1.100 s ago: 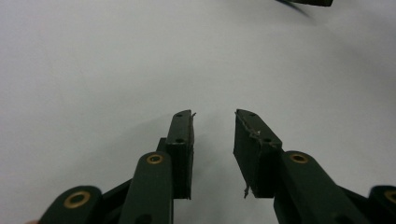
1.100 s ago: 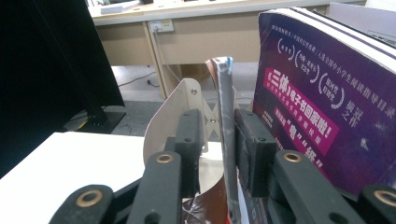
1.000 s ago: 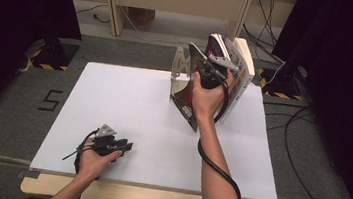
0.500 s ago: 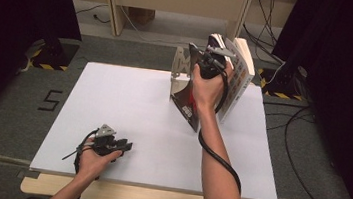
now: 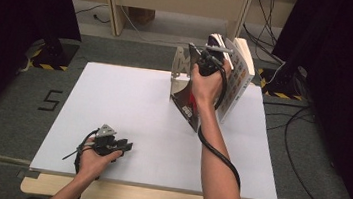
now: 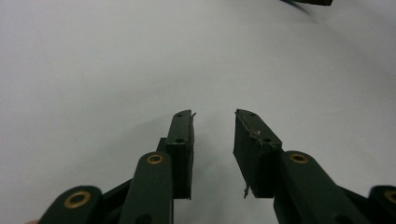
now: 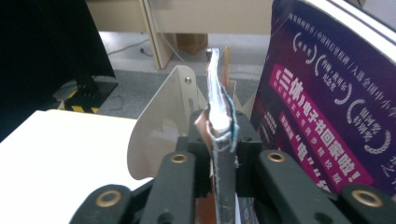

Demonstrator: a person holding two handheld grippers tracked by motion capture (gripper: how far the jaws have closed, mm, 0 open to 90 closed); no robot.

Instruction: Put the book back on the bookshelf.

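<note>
A: From the high view, where is the thin book [image 5: 187, 101]?

B: At the far right of the white tabletop [image 5: 128, 109], standing on its lower edge beside a beige metal bookend [image 5: 182, 65]. The right gripper [image 5: 204, 57] grips it at the top, and a second book with a white patterned cover [image 5: 237, 79] leans just to its right.

A: Does the right gripper view add anything?

B: Yes. It looks straight along the thin book's [image 7: 219, 135] top edge: the right gripper [image 7: 219, 140] is clamped on it, both pads pressed against the covers, the jaws having just been closing. The edge is worn, with pale page ends and a frayed bluish cover. The high view gives the dark cover with red and white on it. Close up, the bookend [image 7: 159, 126] sits left of the edge, and a purple cover with pink panels and white lettering [image 7: 322, 102] stands at the right.

A: Which way does it run?

B: Its long axis slants from the top far corner down toward the person, with the cover nearly vertical, tilted a little.

A: And the left gripper [image 5: 118, 145]?

B: It rests low near the tabletop's near left edge. The left gripper view shows the left gripper [image 6: 214, 140] released, 2 pads apart over bare tabletop [image 6: 116, 60] with nothing between them.
</note>
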